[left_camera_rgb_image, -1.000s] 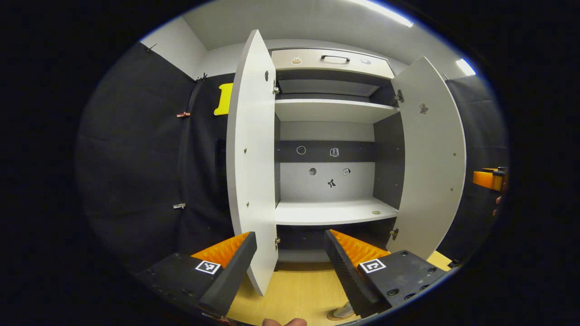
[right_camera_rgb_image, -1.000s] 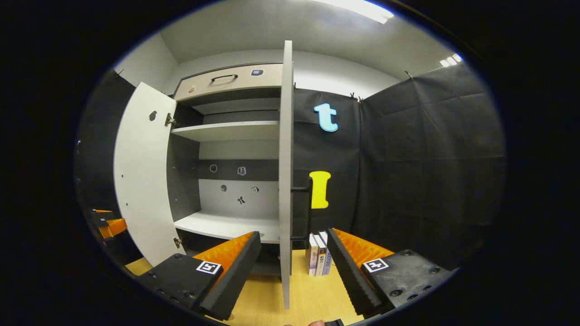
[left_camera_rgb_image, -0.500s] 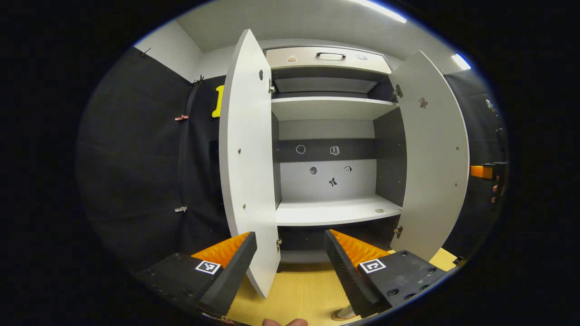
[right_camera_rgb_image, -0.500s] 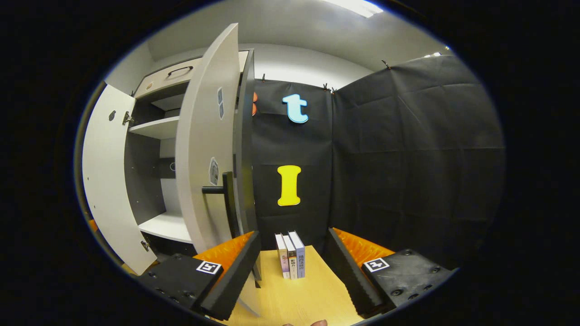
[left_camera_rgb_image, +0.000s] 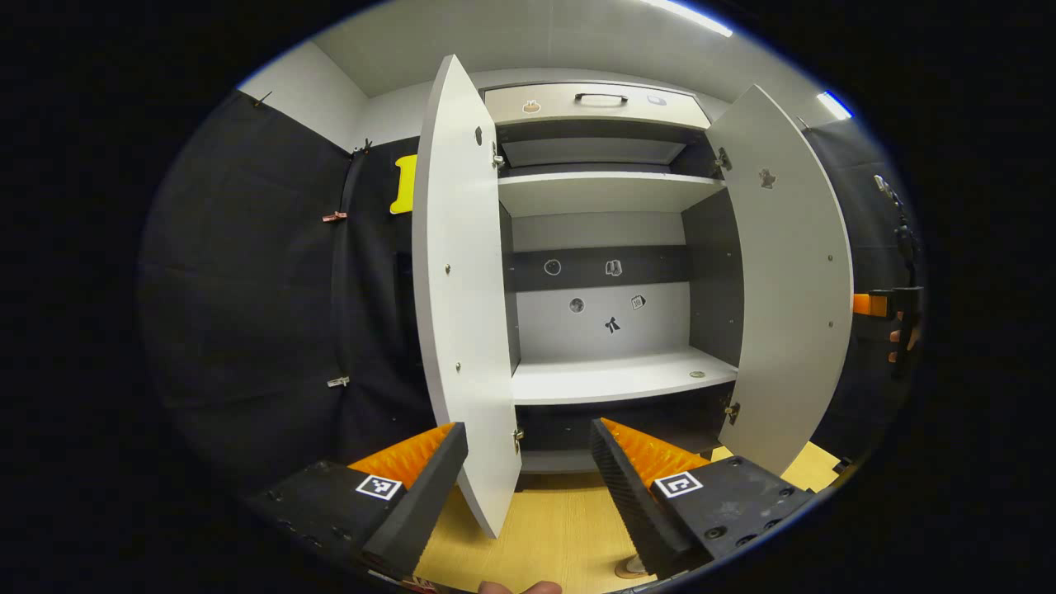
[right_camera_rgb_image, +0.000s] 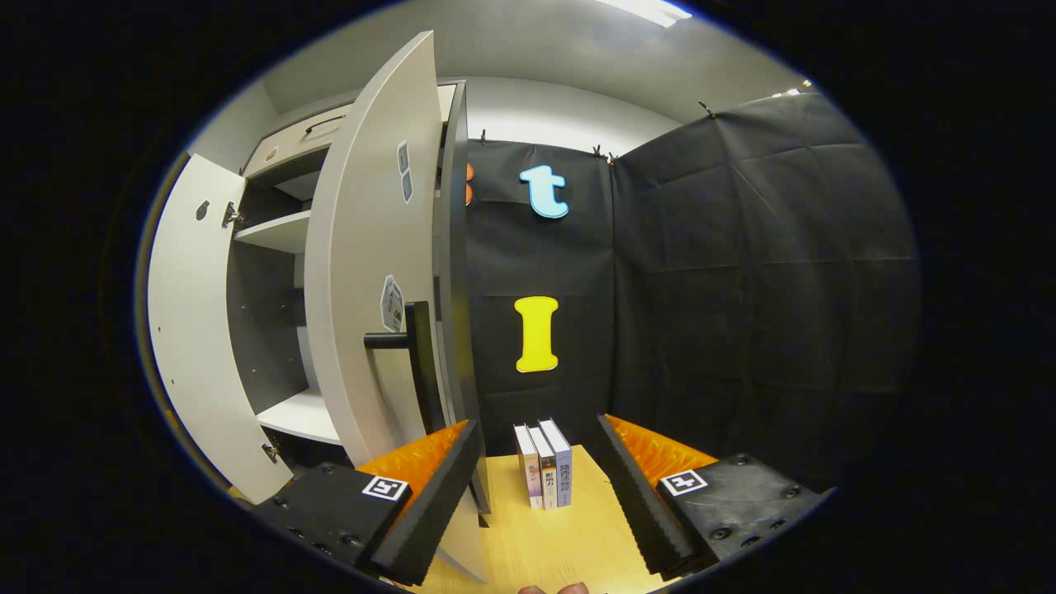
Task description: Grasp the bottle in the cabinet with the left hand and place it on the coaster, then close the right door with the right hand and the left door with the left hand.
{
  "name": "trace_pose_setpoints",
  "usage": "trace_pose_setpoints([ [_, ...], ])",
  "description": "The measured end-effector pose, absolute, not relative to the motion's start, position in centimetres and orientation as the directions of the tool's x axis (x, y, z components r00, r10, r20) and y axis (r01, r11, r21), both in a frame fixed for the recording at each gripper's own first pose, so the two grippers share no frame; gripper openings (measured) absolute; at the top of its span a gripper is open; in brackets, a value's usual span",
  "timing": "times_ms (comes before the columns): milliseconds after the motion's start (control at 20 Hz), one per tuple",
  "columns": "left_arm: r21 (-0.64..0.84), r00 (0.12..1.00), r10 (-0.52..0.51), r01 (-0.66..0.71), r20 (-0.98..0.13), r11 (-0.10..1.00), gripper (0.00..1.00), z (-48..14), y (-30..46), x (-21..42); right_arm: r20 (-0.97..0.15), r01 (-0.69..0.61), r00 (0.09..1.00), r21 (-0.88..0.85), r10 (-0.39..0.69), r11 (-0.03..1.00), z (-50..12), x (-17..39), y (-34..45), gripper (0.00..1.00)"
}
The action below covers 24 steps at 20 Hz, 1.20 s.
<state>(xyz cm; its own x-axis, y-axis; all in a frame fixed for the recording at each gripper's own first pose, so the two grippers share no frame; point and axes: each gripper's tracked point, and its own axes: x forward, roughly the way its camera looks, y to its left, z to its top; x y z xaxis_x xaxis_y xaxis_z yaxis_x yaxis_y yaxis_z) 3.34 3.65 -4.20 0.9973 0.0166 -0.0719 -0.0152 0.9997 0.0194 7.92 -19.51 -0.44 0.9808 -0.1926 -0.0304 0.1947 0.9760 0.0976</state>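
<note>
In the right gripper view, the right hand-held gripper (right_camera_rgb_image: 536, 495), its fingers spread wide and empty, is seen just beside the outer face of the white right cabinet door (right_camera_rgb_image: 371, 247) with its black bar handle (right_camera_rgb_image: 412, 355), and since a moment ago the three upright books (right_camera_rgb_image: 544, 464) on the light wooden tabletop (right_camera_rgb_image: 544, 549) have drawn slightly nearer. In the left gripper view, the left hand-held gripper (left_camera_rgb_image: 528, 487) is likewise held spread and empty before the open white left cabinet door (left_camera_rgb_image: 462, 289), little changed from before. The bottle cannot be made out with certainty; a small object (left_camera_rgb_image: 631, 567) is glimpsed at the tabletop's near edge.

Both views are lit from above by ceiling strip lights (left_camera_rgb_image: 689, 16), which are blown out to white. The cabinet shelves (left_camera_rgb_image: 606, 194) are brightly lit, while the recess beneath each is left in shadow. Straight edges, such as the cabinet doors (right_camera_rgb_image: 371, 247), are bowed by fisheye distortion toward the rims. Focus is kept sharp; no motion blur is seen.
</note>
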Motion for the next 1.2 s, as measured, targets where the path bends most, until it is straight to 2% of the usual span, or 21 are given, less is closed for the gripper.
trace_pose_setpoints([
  [200,0.023,0.997,0.025,-0.023,-0.076,0.999,0.96,-4.4,4.3,2.7,-0.026,0.200,0.980,0.120,-0.198,0.972,-0.5,7.7,-18.1,0.95],
  [800,0.014,0.995,0.057,-0.056,-0.077,0.998,0.95,-4.6,6.6,1.8,-0.026,0.076,0.997,0.145,-0.073,0.987,-0.5,8.2,-11.1,0.97],
  [1200,0.012,0.993,0.086,-0.085,-0.075,0.996,0.95,-4.5,8.3,2.1,-0.033,-0.047,0.998,0.139,0.052,0.989,-0.7,10.3,-4.3,0.97],
])
